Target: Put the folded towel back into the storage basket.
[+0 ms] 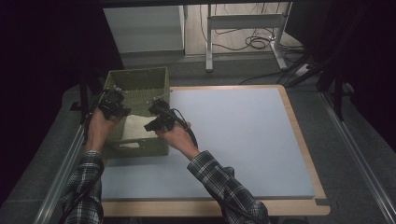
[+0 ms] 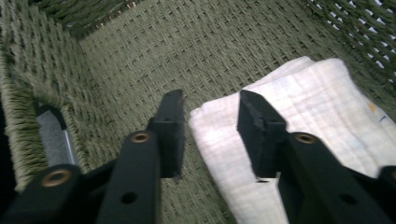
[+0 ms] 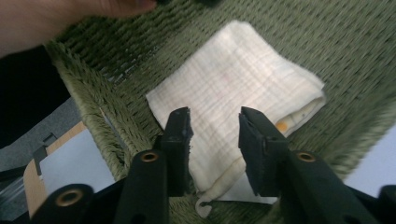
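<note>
In the high view, both grippers hang over the green woven basket (image 1: 140,88) at the table's (image 1: 243,140) left edge: the left gripper (image 1: 112,103) above its left wall, the right gripper (image 1: 159,116) above its right wall, with the pale folded cloth (image 1: 135,127) on the basket floor between and just below them. From here the jaws are too small to judge. In the left gripper view, the left gripper (image 2: 210,126) has its jaws apart with nothing pinched; the cloth (image 2: 289,121) lies flat beyond and under the right-hand finger (image 2: 254,126), while the other finger stands over bare weave. In the right gripper view, the right gripper (image 3: 215,140) likewise has its jaws parted and empty; the cloth (image 3: 233,79) lies just past the fingertips (image 3: 180,130), folded, one loose corner trailing towards the near wall of the basket (image 3: 88,112). Judging by this, the cloth is folded, placed in the basket and let go, so the main work looks done. What seems left is to lift both grippers clear of the basket without snagging the cloth or the woven walls.
</note>
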